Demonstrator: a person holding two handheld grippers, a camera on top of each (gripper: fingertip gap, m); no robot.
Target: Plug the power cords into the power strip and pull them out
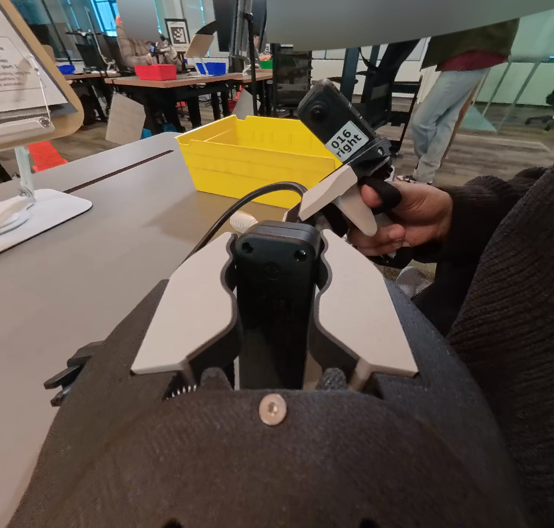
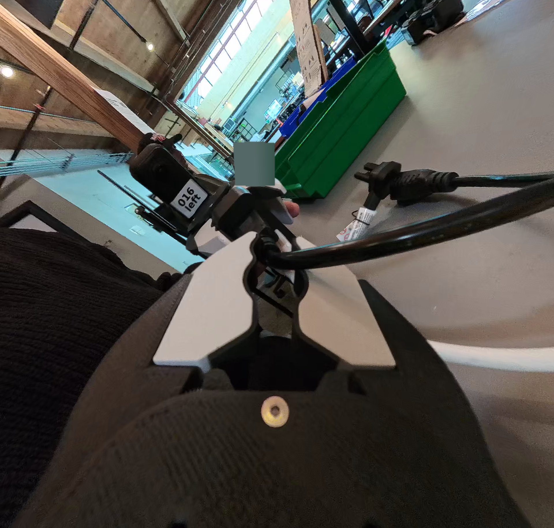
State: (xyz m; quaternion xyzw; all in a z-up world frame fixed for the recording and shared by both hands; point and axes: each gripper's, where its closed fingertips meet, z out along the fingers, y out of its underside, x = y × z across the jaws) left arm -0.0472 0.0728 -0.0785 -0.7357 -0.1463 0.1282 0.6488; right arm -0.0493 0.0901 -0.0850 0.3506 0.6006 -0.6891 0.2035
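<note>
My left gripper (image 1: 275, 238) is shut on the black power strip (image 1: 274, 292) and holds it upright above the table, its screwed back towards the camera. A white cord end (image 1: 241, 221) sticks out at the strip's far left. My right gripper (image 2: 269, 251) is shut on the plug end of a black power cord (image 2: 419, 232), pressed against the strip's far side. It also shows in the left wrist view (image 1: 329, 214), with the black cord (image 1: 239, 208) arching left. A second black plug (image 2: 389, 181) lies loose on the table.
A yellow bin (image 1: 254, 160) stands behind the strip on the grey table (image 1: 105, 259). A green bin (image 2: 338, 142) stands farther off. A white cord (image 2: 479, 354) runs along the table. A white stand base (image 1: 45, 214) is at the left. A person stands beyond the table.
</note>
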